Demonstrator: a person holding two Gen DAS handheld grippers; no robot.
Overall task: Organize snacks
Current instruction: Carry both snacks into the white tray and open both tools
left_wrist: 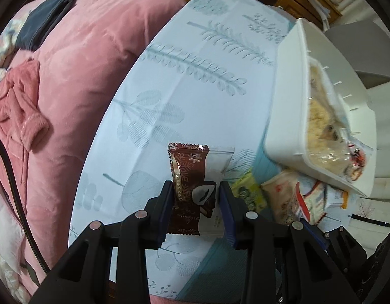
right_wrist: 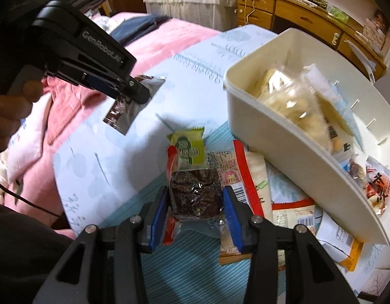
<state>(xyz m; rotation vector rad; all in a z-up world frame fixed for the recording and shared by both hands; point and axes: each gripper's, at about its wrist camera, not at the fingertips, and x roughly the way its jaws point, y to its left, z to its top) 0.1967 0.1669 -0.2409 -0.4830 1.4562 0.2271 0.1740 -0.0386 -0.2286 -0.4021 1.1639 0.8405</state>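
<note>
Left wrist view: the left claw [left_wrist: 196, 190] was clamped on a brown bar [left_wrist: 188, 177], its two fingers pressed to either side of the wrapper. The bar stood upright between them, top end raised clear of the bench [left_wrist: 195, 76], which wore a pale leaf-print cloth. To the right sat a white bin [left_wrist: 288, 106], tilted in this view and holding clear-bagged snacks. Below the bin, loose packets lay on the cloth, a green packet [left_wrist: 248, 192] nearest the claw. A pink bed [left_wrist: 81, 76] ran along the bench's left side, with a dark garment [left_wrist: 48, 12] at its far end.

Right wrist view: the right claw [right_wrist: 196, 204] was down at the heap of loose packets, and a dark foil packet [right_wrist: 195, 195] lay between its blue-padded fingers [right_wrist: 231, 217]. Whether the pads were touching the packet could not be told. The green packet [right_wrist: 187, 149] lay just beyond it, partly over a red-edged packet [right_wrist: 250, 185]. The bin [right_wrist: 283, 136] stood to the right, resting over several of the loose packets, with bagged snacks inside. At upper left the left claw [right_wrist: 138, 92] was seen from the side, held above the bench [right_wrist: 119, 164] with the bar [right_wrist: 134, 106] hanging in its grip. A wooden dresser [right_wrist: 296, 10] stood behind.
</note>
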